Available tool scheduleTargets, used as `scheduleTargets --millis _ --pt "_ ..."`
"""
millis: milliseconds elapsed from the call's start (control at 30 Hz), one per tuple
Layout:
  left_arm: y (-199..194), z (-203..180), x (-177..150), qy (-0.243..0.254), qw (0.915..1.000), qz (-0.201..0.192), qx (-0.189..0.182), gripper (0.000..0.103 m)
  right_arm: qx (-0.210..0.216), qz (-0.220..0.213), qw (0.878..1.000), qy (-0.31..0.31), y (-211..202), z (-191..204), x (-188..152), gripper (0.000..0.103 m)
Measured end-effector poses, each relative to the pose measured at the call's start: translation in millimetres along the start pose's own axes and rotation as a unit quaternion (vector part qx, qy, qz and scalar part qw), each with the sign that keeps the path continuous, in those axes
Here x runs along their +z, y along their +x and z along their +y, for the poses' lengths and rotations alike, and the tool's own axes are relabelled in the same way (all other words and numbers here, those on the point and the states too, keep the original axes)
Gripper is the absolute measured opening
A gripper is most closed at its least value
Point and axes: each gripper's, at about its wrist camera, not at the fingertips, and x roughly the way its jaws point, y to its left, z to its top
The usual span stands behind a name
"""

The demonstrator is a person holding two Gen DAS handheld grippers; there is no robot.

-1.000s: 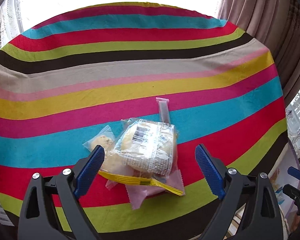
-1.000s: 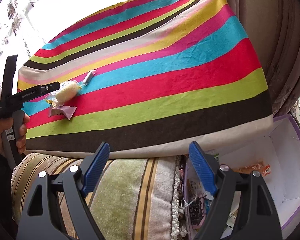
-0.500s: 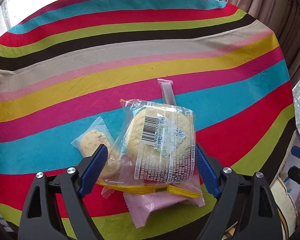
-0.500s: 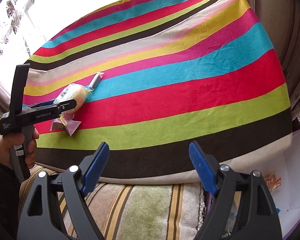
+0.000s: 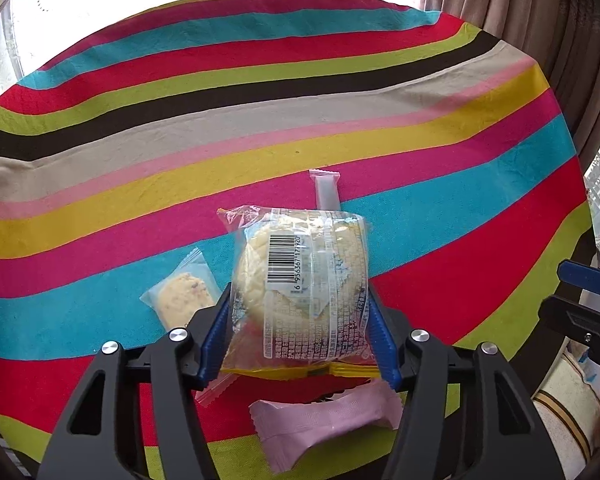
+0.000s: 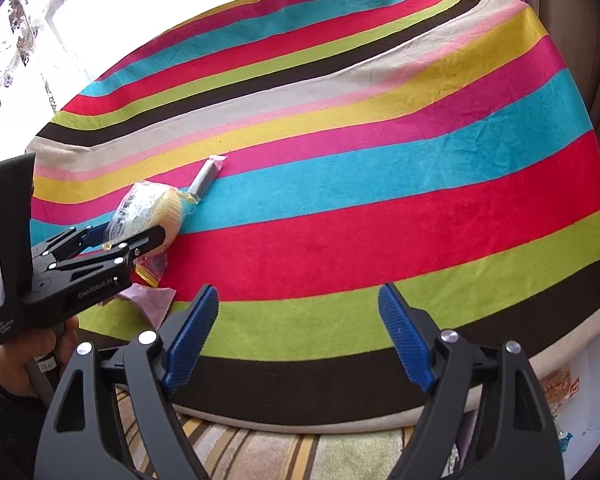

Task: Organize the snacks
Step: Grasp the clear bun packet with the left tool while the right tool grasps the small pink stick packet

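My left gripper is shut on a clear-wrapped round bun with a barcode, its blue pads pressing both sides of the packet. The bun lies over a yellow-edged packet and a pink packet. A small wrapped cookie lies to the left and a slim stick packet lies beyond the bun. In the right wrist view the left gripper holds the bun at the table's left side. My right gripper is open and empty over the table's near edge.
The snacks lie on a striped tablecloth. Curtains hang at the right. A striped cushion lies below the table edge, and a white box with packets shows at lower right. The right gripper appears at the left view's right edge.
My left gripper has moved forward and closed on the bun packet. My right gripper has moved up and toward the table, staying open.
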Motion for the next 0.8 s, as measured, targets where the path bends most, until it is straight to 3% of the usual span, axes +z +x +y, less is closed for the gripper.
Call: scheduleTargets --millis 400,800 --pt "-29.2 39.7 -6.5 -0.106 0.9917 -0.071 -0.018 0.056 -0.014 -0.026 0.999 0.018 39.2 38.1 38.2 0.082" --pt "-43.6 79.0 -19.8 -0.210 0.9695 -0.117 0.045 0.056 -0.028 -0.021 0.999 -0.023 89.4 85.6 60.8 0.082"
